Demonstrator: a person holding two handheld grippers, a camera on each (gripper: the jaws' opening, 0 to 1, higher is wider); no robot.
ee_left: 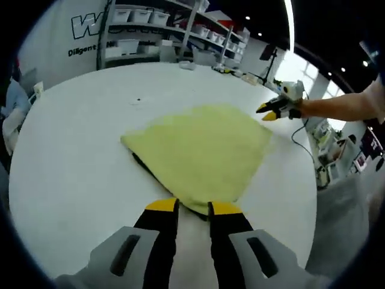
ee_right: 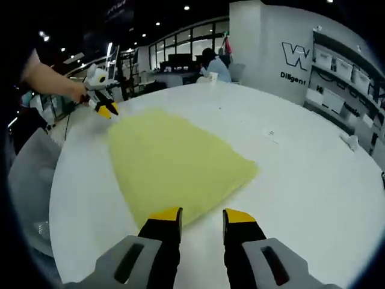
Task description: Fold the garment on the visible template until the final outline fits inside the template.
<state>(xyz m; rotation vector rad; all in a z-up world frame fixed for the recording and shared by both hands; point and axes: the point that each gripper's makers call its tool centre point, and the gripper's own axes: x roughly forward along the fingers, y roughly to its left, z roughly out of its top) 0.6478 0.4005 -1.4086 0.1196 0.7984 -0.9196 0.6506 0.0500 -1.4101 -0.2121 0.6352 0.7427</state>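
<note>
**Left gripper view: yellow garment flat on the white table, both grippers at its edges**

The garment [ee_left: 201,153] lies spread on the round white table [ee_left: 66,162], roughly fan-shaped, with its narrow end toward this camera. The left gripper [ee_left: 192,208] sits right at that near edge, jaws a narrow gap apart, yellow tips at the cloth. Honestly can't tell if any fabric is pinched between them or if they're just resting there. There's a dark strip [ee_left: 147,168] peeking out under the garment's near-left edge, maybe the template, but most of it is hidden so I can't make out its outline.

The right gripper [ee_left: 269,112] comes in from the right at the far corner of the cloth, held by a bare forearm [ee_left: 343,105]. It's small and blurry here.

In the right gripper view the right gripper [ee_right: 202,217] has its jaws apart with nothing between them, tips just at the garment's [ee_right: 171,162] near edge. The left gripper [ee_right: 108,110] is at the far-left corner, too small to read.

Background: shelves of bins [ee_left: 171,27] and wall lettering [ee_right: 299,58], cut off.
</note>
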